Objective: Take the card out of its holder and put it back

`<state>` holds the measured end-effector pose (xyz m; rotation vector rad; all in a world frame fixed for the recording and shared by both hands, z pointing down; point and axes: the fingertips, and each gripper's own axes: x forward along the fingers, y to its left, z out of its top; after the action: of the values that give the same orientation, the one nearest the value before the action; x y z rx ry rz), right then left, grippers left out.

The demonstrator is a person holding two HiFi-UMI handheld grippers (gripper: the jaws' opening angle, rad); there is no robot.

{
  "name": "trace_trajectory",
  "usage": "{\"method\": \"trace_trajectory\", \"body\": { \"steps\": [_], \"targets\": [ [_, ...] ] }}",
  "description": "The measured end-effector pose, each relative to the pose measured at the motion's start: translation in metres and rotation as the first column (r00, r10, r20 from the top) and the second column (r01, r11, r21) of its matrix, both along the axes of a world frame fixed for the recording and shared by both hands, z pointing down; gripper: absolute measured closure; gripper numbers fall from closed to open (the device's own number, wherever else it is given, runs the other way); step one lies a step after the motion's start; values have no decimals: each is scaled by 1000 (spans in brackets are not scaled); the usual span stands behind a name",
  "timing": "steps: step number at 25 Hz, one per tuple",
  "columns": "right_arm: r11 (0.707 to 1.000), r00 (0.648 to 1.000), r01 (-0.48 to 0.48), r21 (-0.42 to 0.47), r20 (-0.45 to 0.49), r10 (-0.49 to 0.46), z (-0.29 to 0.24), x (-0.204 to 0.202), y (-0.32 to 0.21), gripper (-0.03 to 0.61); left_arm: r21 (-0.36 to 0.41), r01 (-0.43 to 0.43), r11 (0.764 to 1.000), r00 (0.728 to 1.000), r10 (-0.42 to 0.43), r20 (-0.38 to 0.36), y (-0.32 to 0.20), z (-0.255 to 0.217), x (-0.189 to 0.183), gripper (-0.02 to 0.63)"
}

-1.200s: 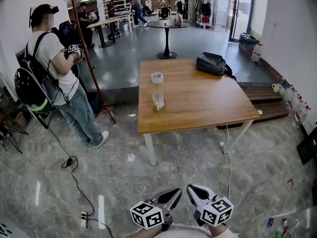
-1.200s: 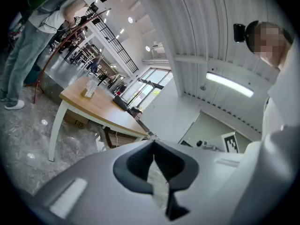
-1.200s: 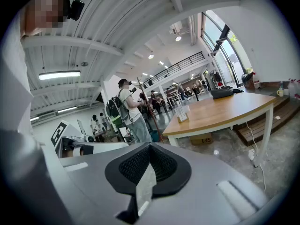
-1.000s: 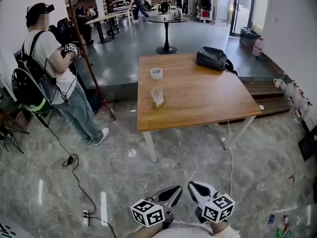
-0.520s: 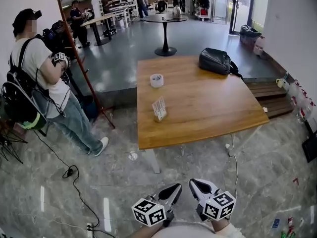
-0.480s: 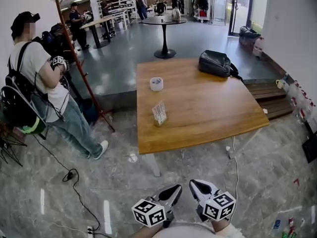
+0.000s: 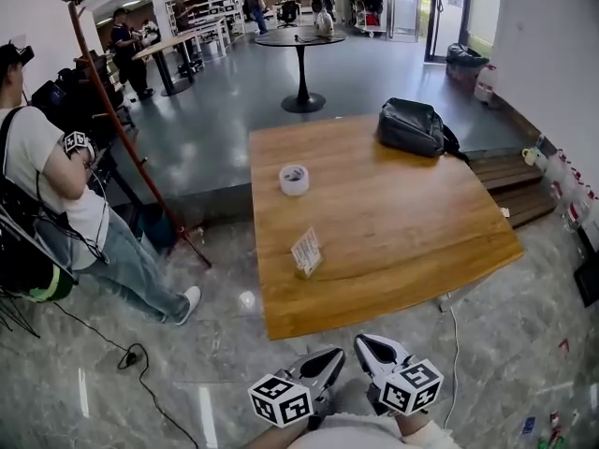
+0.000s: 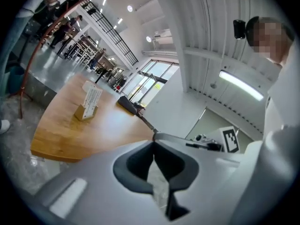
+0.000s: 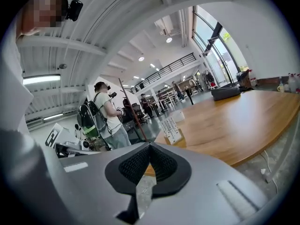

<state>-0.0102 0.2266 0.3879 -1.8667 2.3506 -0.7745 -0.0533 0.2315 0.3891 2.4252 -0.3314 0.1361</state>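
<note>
A white card (image 7: 306, 248) stands upright in a small wooden holder (image 7: 304, 271) near the front left of the wooden table (image 7: 402, 223). The same card (image 8: 91, 96) shows in the left gripper view, and the card (image 9: 170, 128) in the right gripper view too. My left gripper (image 7: 333, 357) and right gripper (image 7: 366, 346) hang side by side at the bottom of the head view, short of the table's front edge. Both are shut, pads touching, with nothing between them. Neither touches the card.
A roll of tape (image 7: 294, 179) lies at the table's left, a black bag (image 7: 412, 127) at its far right corner. A person with a backpack (image 7: 56, 204) stands to the left beside a leaning red pole (image 7: 136, 143). Cables (image 7: 103, 354) run over the marble floor.
The table and card have come closer and lower in the head view as I moved towards them. Both grippers kept their place and stayed shut.
</note>
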Motion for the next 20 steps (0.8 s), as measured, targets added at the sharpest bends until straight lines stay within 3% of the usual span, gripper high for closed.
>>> {"method": "trace_trajectory", "body": {
  "steps": [6, 13, 17, 20],
  "targets": [
    [998, 998, 61, -14, 9, -61, 2, 15, -46, 583, -73, 75, 995, 997, -76, -12, -57, 5, 7, 606],
    [984, 984, 177, -2, 7, -177, 2, 48, -125, 583, -33, 215, 976, 977, -215, -10, -148, 2, 33, 606],
    [960, 960, 281, -7, 8, -281, 1, 58, -167, 583, -33, 301, 953, 953, -301, -2, -190, 1, 47, 606],
    [935, 935, 354, 2, 2, -354, 2, 64, -189, 583, 14, 346, 938, 938, -347, 28, -208, 5, 53, 606]
  ]
}}
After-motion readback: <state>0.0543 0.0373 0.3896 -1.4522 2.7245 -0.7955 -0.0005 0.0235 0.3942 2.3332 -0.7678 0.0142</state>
